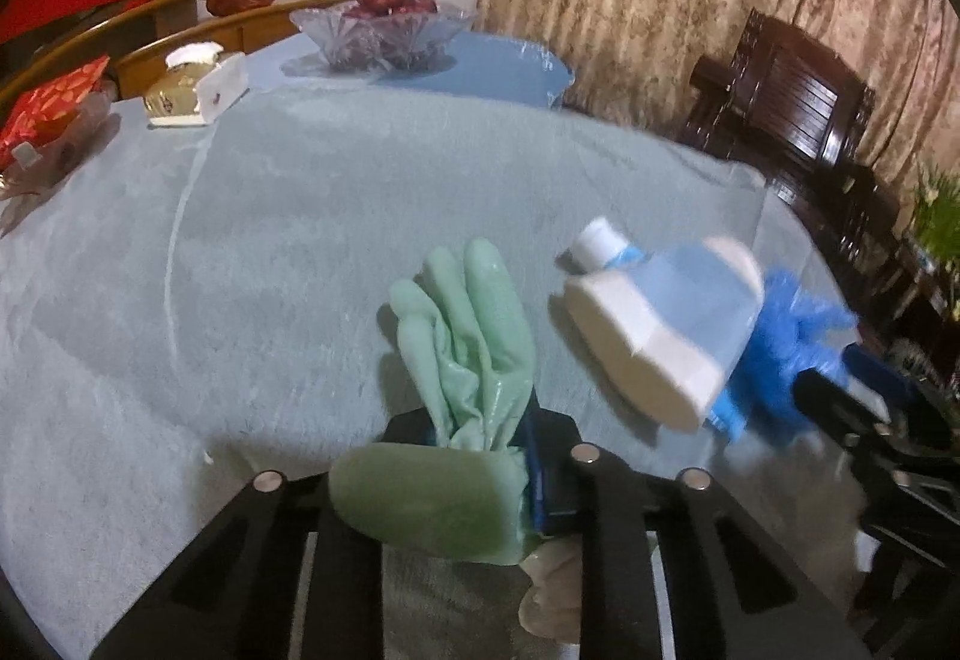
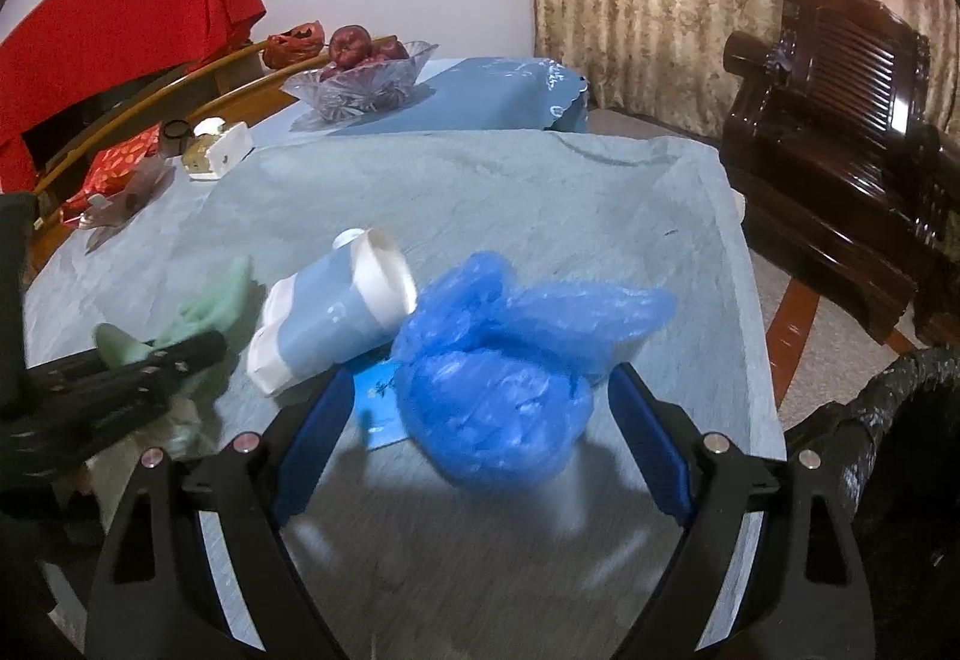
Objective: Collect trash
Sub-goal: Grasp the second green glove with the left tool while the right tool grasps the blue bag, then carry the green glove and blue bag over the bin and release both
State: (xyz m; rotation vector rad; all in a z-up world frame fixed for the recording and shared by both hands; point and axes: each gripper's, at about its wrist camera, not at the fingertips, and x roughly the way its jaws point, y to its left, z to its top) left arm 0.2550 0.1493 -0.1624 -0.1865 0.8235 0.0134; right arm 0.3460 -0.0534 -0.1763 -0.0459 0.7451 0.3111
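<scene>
Left gripper [image 1: 480, 450] pinches the cuff of a green rubber glove [image 1: 462, 336]; right gripper [image 2: 480, 414] stands wide around a blue plastic bag [image 2: 504, 360].

Glove fingers point away from the left tool toward the table's far edge, its long axis in line with the jaws. The crumpled bag sits between the right tool's blue pads [image 2: 312, 438], which do not appear to press it yet, near the table's right edge, so the right hand is plainly the nearer one for it. Just left of the bag, between the two tools, lies a white and blue bottle [image 2: 330, 318] on its side, cap toward the far edge, resting on the grey-blue tablecloth [image 2: 540, 192]. A glass fruit bowl [image 2: 360, 84] stands well apart at the far edge.
</scene>
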